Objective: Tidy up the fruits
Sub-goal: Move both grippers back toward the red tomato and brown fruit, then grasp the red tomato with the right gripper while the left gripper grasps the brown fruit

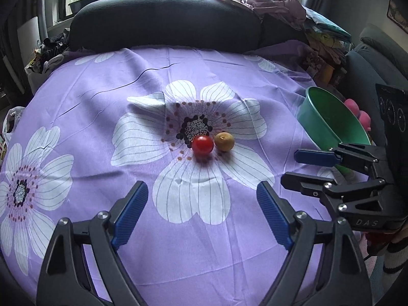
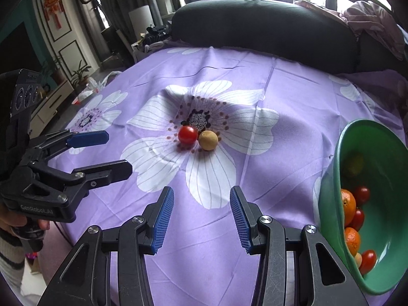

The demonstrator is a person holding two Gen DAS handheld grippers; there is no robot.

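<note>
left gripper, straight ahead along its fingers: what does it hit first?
Probably the red tomato, centred ahead of the open left gripper. Only bare purple cloth lies between; it may meet cloth first, depth is unclear.

A small red cherry tomato (image 1: 202, 145) lies on the purple flowered cloth, at the edge of the big white flower's dark centre. Touching it on the right sits a round yellowish-brown fruit (image 1: 224, 141) of about the same size, dull-skinned, with a small mark on top. Both rest on the white petals. Well apart to the right stands a green plastic bowl (image 2: 329, 204), tilted so its mouth shows. Inside it lie two orange mandarins (image 2: 348, 206), several more red cherry tomatoes (image 2: 368, 261) and a dim yellowish fruit higher up.
</note>
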